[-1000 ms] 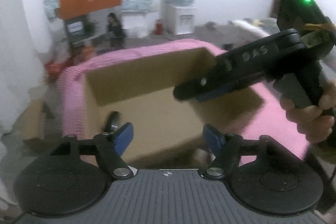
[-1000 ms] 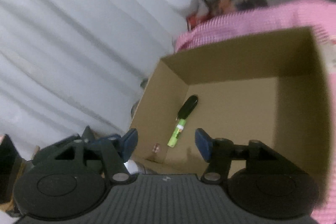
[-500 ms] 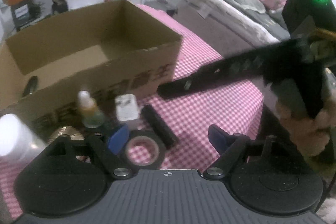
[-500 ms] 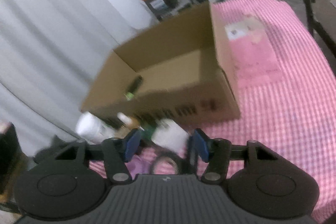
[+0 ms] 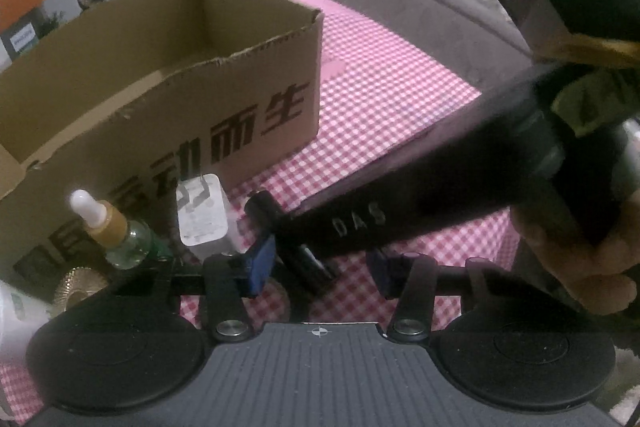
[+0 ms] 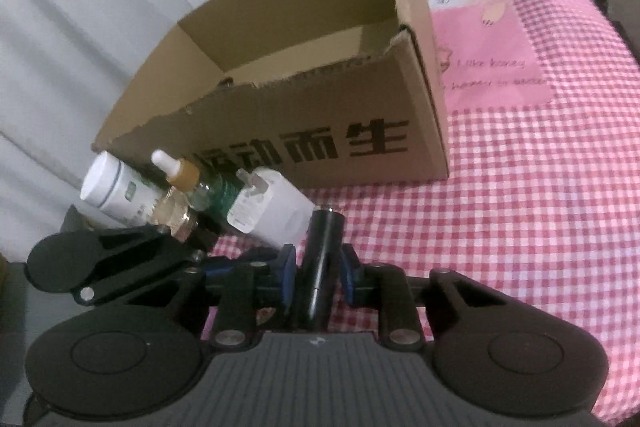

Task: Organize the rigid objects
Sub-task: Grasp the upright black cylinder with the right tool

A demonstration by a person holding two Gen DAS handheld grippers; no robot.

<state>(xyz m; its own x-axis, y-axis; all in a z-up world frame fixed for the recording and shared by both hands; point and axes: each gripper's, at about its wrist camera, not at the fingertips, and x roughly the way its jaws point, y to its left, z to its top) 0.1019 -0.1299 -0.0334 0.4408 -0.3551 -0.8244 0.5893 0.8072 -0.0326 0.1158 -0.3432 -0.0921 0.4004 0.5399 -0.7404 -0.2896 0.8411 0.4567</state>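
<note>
On the pink checked cloth (image 6: 520, 211), your right gripper (image 6: 316, 273) brackets the black cylinder (image 6: 322, 251); contact unclear; your left gripper (image 5: 320, 267) gapes beside the cardboard box (image 5: 168, 115).

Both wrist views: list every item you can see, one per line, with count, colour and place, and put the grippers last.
Cardboard box: one, brown, open-topped, on the cloth behind the small items.
Checked cloth: one, pink and white, covering the surface.
White bottle: one, far left of the row.
Dropper bottle: one, clear with amber collar, beside the white bottle.
Charger plug: one, white, before the box.
Black cylinder: one, between the right gripper's fingers.
Left gripper: black, blue pads, open.
Right gripper: black, blue pads, around the cylinder.
</note>
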